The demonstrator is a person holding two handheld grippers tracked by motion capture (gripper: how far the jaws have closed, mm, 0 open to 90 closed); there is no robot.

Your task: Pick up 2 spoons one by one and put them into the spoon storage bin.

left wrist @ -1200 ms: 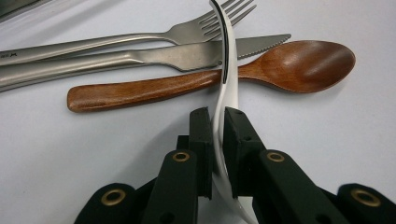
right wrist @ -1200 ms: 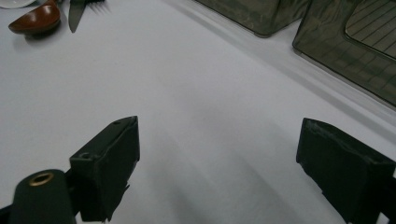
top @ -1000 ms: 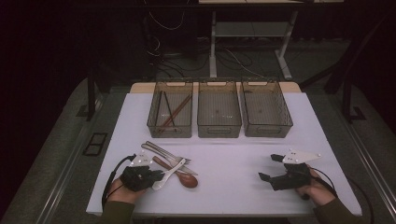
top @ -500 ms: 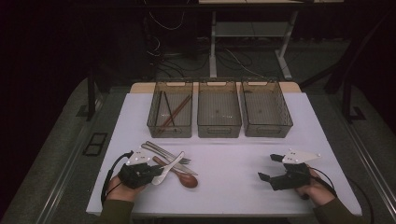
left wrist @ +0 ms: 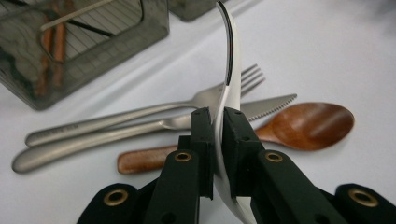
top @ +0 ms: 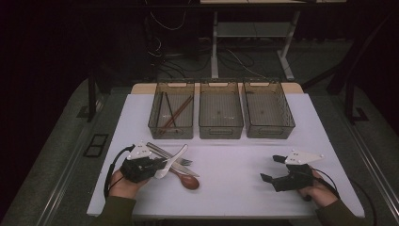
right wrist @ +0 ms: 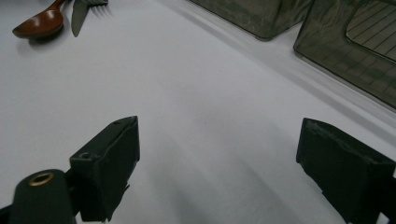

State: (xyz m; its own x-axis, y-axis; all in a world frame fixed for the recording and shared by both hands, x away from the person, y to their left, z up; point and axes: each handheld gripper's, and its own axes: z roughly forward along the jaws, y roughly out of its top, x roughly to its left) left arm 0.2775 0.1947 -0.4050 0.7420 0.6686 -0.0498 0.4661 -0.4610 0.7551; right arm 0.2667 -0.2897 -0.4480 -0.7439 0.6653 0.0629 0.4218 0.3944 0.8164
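My left gripper (top: 160,167) is at the table's front left, shut on a white spoon (top: 175,158). In the left gripper view the jaws of that gripper (left wrist: 219,126) pinch the spoon (left wrist: 229,56) edge-on, and its handle rises up and away. Beneath it on the table lie a steel fork (left wrist: 140,112), a steel knife (left wrist: 275,103) and a wooden spoon (left wrist: 308,125). The wooden spoon (top: 188,181) rests just right of my left gripper. At the front right my right gripper (top: 271,168) stands open over bare table, its jaws wide apart (right wrist: 219,158).
Three smoky clear bins stand in a row at the back of the white table (top: 235,160). The left bin (top: 171,135) holds brown chopsticks (top: 176,114); the middle bin (top: 221,134) and the right bin (top: 269,134) look bare.
My left gripper has shifted slightly back with the white spoon, which now tilts up off the cutlery pile. The right gripper has stayed put.
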